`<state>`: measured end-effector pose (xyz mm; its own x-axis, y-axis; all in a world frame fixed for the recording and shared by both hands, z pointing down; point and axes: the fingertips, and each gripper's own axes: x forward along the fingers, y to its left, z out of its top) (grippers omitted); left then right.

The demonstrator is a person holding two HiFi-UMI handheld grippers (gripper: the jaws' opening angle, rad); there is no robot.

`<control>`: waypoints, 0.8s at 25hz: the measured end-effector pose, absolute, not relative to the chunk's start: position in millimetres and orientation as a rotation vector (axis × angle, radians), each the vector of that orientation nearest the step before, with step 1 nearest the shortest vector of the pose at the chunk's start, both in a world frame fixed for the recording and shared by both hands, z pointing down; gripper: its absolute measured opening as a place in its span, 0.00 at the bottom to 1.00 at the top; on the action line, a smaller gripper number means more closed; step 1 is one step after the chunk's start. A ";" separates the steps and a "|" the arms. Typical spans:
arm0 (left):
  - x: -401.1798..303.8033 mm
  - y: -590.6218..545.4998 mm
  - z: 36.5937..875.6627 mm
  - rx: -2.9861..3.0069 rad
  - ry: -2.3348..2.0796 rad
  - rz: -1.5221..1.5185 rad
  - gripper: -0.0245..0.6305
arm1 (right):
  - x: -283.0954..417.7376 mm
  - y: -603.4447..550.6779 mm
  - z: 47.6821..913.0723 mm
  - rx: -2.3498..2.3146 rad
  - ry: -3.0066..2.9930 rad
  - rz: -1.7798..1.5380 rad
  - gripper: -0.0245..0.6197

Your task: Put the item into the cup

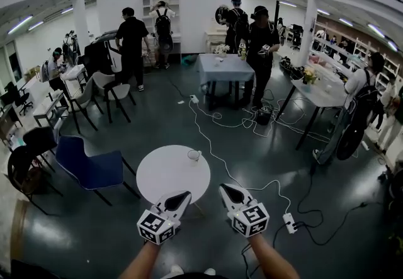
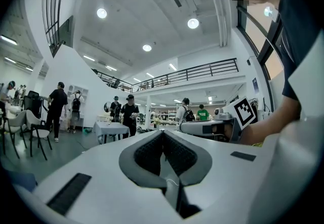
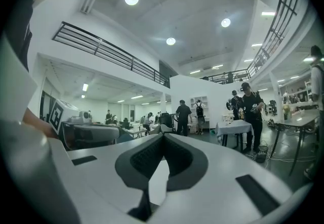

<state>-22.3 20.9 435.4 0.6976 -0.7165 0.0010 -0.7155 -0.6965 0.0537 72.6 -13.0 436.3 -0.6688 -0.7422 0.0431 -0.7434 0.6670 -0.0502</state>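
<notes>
The small white cup (image 1: 194, 155) stands upright on the far right part of the round, smooth white tabletop (image 1: 165, 178). It lies straight ahead of both claws and beyond them, roughly on the line between the two. The left gripper (image 1: 181, 198) reaches over the table's near edge, while the right gripper (image 1: 227, 189) hangs just off the near right rim. By my judgement neither is clearly nearer the cup. Being round, the cup has no long axis to line up with, so only its open mouth matters.

The item to go in cannot be made out. Nothing else shows on the table, and the cup is too small to tell whether anything sits inside.

Both claws are pressed together and empty. In the left gripper view the dark ribbed pads (image 2: 147, 154) meet at their tips with nothing between them. The right gripper view shows the same, its textured pads (image 3: 147, 160) set in hard, matt white shells. Both point level across the room.

A blue fabric chair (image 1: 88, 169) stands just left of the table, on a glossy dark floor (image 1: 75, 233).
</notes>
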 end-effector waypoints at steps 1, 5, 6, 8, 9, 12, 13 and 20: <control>-25.2 21.4 433.1 2.852 -1.204 -0.034 0.06 | 69.8 -12.4 433.7 1.271 -2.854 0.097 0.06; -32.3 22.0 428.8 2.879 -1.217 -0.018 0.06 | 66.7 -12.6 426.7 1.289 -2.862 0.092 0.06; -32.6 22.2 428.3 2.883 -1.219 -0.015 0.06 | 67.7 -12.8 426.6 1.296 -2.864 0.094 0.06; -32.9 22.0 427.4 2.890 -1.221 -0.010 0.06 | 68.9 -13.6 427.0 1.306 -2.864 0.100 0.06; -33.4 21.6 426.8 2.892 -1.221 -0.006 0.06 | 68.7 -14.2 426.9 1.308 -2.864 0.102 0.06; -36.5 20.4 424.2 2.899 -1.213 0.002 0.06 | 65.2 -15.5 425.8 1.314 -2.862 0.107 0.06; -37.6 20.6 423.7 2.901 -1.209 0.004 0.06 | 63.6 -15.1 425.6 1.316 -2.861 0.108 0.06; -47.3 28.5 427.3 2.907 -1.194 -0.002 0.06 | 52.6 -6.2 428.2 1.329 -2.856 0.102 0.06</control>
<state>-47.3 28.5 427.3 0.7111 -0.7031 -0.0017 -0.7031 -0.7111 -0.0006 52.6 -6.2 428.2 -0.6444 -0.7645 0.0179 -0.7638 0.6423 -0.0628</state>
